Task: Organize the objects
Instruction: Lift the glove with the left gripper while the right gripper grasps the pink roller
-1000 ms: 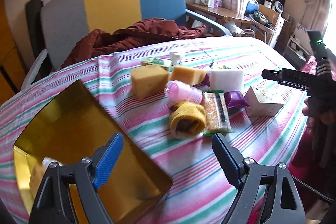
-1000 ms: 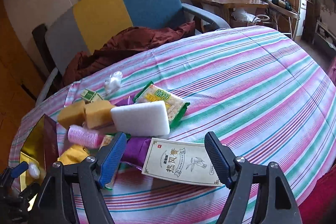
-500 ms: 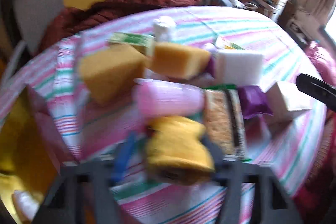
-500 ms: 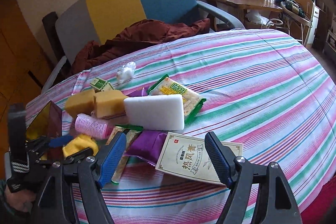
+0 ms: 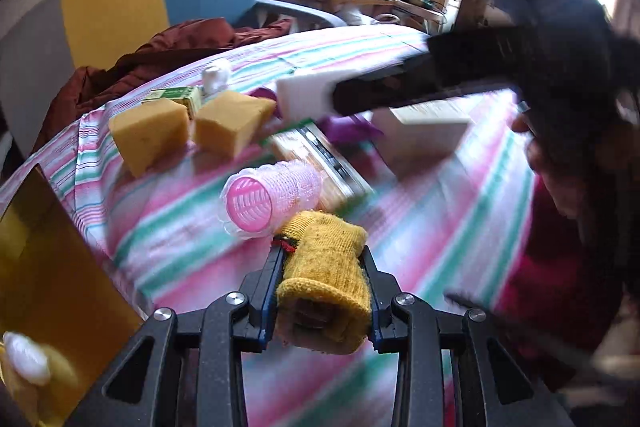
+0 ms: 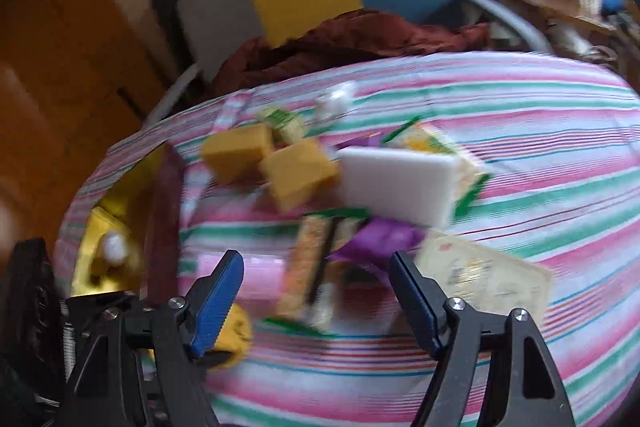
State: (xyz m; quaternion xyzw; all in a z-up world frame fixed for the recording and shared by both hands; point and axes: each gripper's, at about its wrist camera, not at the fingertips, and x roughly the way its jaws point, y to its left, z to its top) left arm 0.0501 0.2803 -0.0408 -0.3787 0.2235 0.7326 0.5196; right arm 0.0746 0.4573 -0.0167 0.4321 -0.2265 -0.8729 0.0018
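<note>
Left wrist view: left gripper [image 5: 323,263] fingers clamped on a yellow knit roll [image 5: 325,283], held just above the striped worktop [image 5: 432,211]. Pink hair roller [image 5: 270,199] lies just ahead, touching the roll's tip. Two yellow sponges [image 5: 150,133] further back, gold box [image 5: 48,267] at left.

Right wrist view: right gripper [image 6: 316,291] fingers wide apart, nothing btwn them, over a snack packet [image 6: 310,267] & purple wrapper [image 6: 380,237]. White sponge [image 6: 396,183] beyond. Pic blurred.

Fuzzy knitted yellow sock [image 5: 324,283], ribbed plastic curler [image 5: 268,199], glossy gold tin [image 5: 52,267].
</note>
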